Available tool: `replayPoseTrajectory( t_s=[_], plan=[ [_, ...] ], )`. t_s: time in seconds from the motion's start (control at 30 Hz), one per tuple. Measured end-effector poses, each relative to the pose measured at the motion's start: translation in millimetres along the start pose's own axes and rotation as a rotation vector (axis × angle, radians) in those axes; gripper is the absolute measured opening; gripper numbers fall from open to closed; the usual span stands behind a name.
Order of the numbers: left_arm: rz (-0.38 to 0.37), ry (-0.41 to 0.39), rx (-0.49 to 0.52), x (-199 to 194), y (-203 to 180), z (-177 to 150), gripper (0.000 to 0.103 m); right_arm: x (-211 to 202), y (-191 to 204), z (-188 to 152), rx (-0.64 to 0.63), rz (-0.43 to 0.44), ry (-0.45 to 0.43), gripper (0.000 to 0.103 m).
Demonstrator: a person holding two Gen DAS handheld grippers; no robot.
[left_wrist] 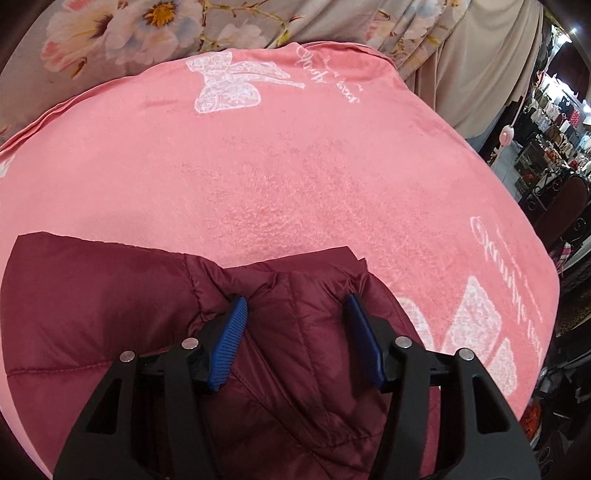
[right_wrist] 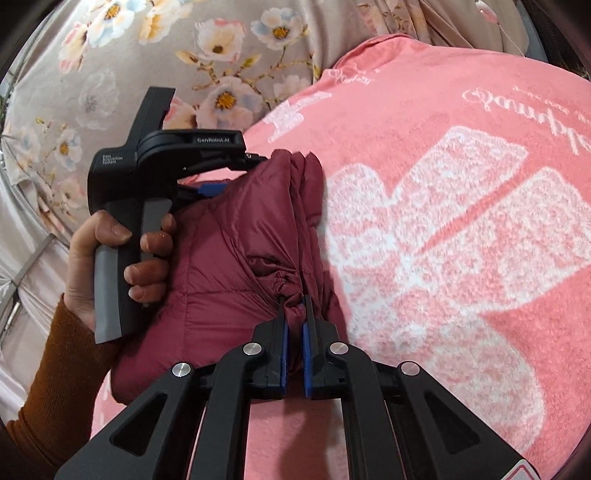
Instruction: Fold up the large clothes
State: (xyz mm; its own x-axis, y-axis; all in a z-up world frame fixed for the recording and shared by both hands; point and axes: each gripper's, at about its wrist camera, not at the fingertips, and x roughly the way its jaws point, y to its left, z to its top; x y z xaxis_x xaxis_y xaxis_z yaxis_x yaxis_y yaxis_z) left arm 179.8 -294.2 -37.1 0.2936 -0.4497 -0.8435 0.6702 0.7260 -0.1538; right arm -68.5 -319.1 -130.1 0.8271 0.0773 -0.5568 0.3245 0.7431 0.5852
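A maroon puffer jacket (left_wrist: 110, 295) lies folded into a thick bundle on a pink towel blanket (left_wrist: 295, 166). My left gripper (left_wrist: 295, 301) straddles a padded ridge of the jacket, and both blue pads dig into wrinkled fabric. In the right wrist view the jacket (right_wrist: 221, 266) sits at the blanket's (right_wrist: 461, 295) left side. My right gripper (right_wrist: 294, 301) is shut on a gathered pinch of the jacket's near edge. A hand (right_wrist: 88, 266) holds the left gripper's handle (right_wrist: 147, 177) at the bundle's far end.
A grey floral sheet (right_wrist: 147, 55) lies under and beyond the blanket, and also shows in the left wrist view (left_wrist: 110, 26). An orange-brown sleeve (right_wrist: 62, 387) is at lower left. Cluttered room shelves (left_wrist: 554, 129) stand past the bed's right edge.
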Motion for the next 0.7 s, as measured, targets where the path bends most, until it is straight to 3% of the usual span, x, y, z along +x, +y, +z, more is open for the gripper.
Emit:
replayPoseTrajectory(
  t_s=[0.2,0.7],
  plan=[
    [0.036,-0.025,0.032,14.7,-2.7,-5.6,0.055,11.6,-2.9,-5.0,-0.006,-0.020,0.037,0.003],
    [0.098,-0.101,0.081,29.0,-4.9,-14.8,0.055,19.8,0.9,-10.2,-0.035,-0.043,0.028,0.002]
  ],
)
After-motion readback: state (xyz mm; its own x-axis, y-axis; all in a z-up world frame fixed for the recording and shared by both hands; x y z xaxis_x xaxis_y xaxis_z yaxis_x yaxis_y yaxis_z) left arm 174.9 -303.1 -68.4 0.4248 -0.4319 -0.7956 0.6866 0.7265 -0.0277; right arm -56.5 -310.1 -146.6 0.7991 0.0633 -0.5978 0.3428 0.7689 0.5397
